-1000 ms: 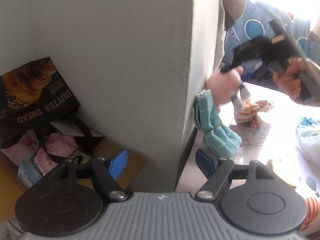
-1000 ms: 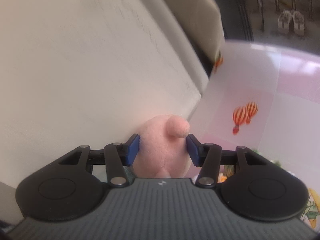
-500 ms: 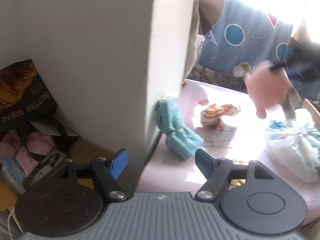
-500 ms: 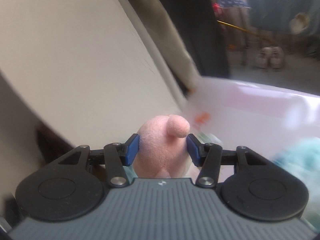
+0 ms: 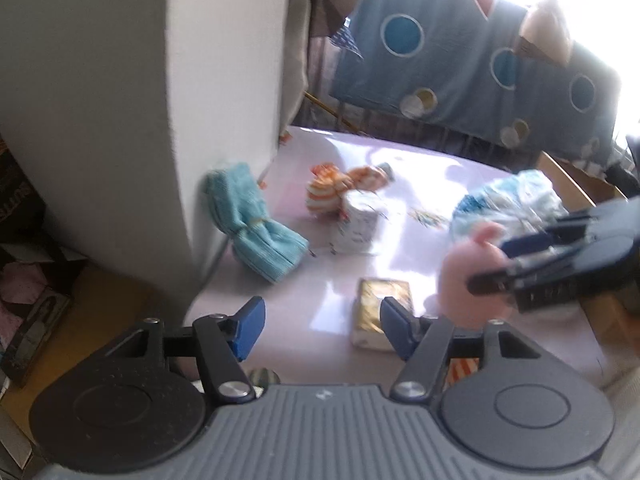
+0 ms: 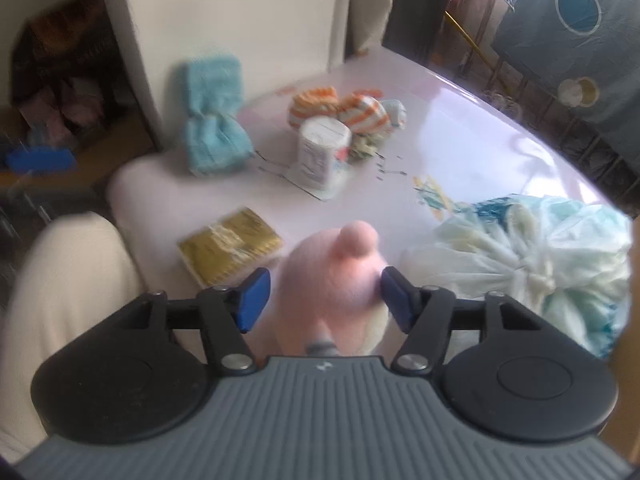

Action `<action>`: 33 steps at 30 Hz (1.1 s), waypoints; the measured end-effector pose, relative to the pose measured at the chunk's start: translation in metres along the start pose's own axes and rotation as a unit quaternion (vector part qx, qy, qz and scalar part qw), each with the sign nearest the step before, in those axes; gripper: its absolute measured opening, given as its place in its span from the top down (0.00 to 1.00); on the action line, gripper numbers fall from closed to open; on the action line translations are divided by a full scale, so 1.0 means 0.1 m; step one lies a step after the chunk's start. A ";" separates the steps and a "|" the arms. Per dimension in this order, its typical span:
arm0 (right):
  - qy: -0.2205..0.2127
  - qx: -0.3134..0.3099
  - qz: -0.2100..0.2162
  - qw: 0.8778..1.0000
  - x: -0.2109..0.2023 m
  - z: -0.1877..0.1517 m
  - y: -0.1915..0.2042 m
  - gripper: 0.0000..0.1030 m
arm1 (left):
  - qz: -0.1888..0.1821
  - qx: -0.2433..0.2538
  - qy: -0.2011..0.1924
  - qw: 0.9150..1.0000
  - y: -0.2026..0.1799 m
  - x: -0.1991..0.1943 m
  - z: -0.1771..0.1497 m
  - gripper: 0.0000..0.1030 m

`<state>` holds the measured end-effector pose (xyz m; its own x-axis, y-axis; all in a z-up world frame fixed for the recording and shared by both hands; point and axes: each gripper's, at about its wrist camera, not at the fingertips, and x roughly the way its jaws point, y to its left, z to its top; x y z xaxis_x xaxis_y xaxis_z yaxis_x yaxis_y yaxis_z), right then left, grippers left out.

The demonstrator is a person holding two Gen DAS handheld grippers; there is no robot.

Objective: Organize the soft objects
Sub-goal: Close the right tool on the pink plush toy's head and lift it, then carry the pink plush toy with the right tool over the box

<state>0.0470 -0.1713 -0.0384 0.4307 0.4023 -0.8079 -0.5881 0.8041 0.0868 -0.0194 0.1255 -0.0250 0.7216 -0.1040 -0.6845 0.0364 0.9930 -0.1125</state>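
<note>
The right gripper (image 6: pixel 325 294) hangs over the near side of the pink table (image 6: pixel 460 132) with a pink plush (image 6: pixel 332 280) between its blue pads. Its jaws have just been opening: the left pad stands clear of the plush with a gap showing, while the right pad sits at the plush's flank, so the plush is no longer squeezed. From the left wrist view the same plush (image 5: pixel 468 276) shows at the right, at the tip of the right gripper (image 5: pixel 500 260).

The left gripper (image 5: pixel 322 330) is low over the near left edge of the table. Its jaws have just been closing but stand apart with nothing between them.

On the table, a teal towel roll (image 6: pixel 212 128) leans against the white wall (image 6: pixel 240 20) at the far left. Right of it lies an orange-striped bundle (image 6: pixel 340 106), with a white cup (image 6: pixel 322 152) just in front of it, touching or nearly so. A gold packet (image 6: pixel 230 246) lies flat near the front, just left of the plush. At the right sits a knotted plastic bag (image 6: pixel 532 264) of pale blue and white stuff, close beside the plush. A cream sleeve (image 6: pixel 68 280) fills the near left corner. Beyond the table hangs a blue cloth (image 5: pixel 460 56) with circles.
</note>
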 end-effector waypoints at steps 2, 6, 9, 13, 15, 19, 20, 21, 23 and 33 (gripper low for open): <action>-0.006 0.047 0.048 0.998 -0.05 -0.01 -0.12 0.34 | -0.008 0.005 0.004 1.000 -0.04 0.00 -0.02 0.39; -0.001 0.146 0.118 0.982 -0.02 -0.15 -0.36 0.33 | -0.048 -0.004 0.013 0.999 -0.09 -0.01 -0.02 0.39; -0.006 0.223 0.156 0.962 0.05 -0.29 -0.56 0.33 | -0.071 -0.006 0.012 0.997 -0.11 -0.01 0.01 0.39; -0.045 0.328 0.189 0.925 0.05 -0.46 -0.83 0.33 | -0.076 0.002 0.004 0.997 -0.14 0.04 0.11 0.39; -0.058 0.382 0.201 0.900 0.09 -0.55 -0.95 0.32 | -0.078 0.005 0.000 0.997 -0.13 0.08 0.19 0.38; -0.069 0.476 0.225 0.847 0.26 -0.72 -1.05 0.29 | -0.090 0.041 -0.008 0.995 -0.20 0.23 0.39 0.30; -0.068 0.494 0.228 0.836 0.32 -0.75 -1.05 0.29 | -0.090 0.053 -0.008 0.994 -0.23 0.28 0.44 0.28; -0.067 0.512 0.228 0.826 0.37 -0.79 -1.04 0.28 | -0.095 0.065 -0.006 0.993 -0.25 0.35 0.50 0.25; -0.070 0.543 0.221 0.807 0.47 -0.85 -1.03 0.26 | -0.103 0.078 0.001 0.992 -0.30 0.49 0.62 0.23; -0.074 0.644 0.219 0.729 0.96 -0.98 -0.97 0.24 | -0.129 0.088 0.081 0.984 -0.44 1.44 0.96 0.20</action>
<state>0.0777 -0.2535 -0.1814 0.5196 0.7101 -0.4751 0.3991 0.2899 0.8699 0.1494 0.0726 -0.0492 0.5533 -0.3476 -0.7569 0.3343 0.9250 -0.1804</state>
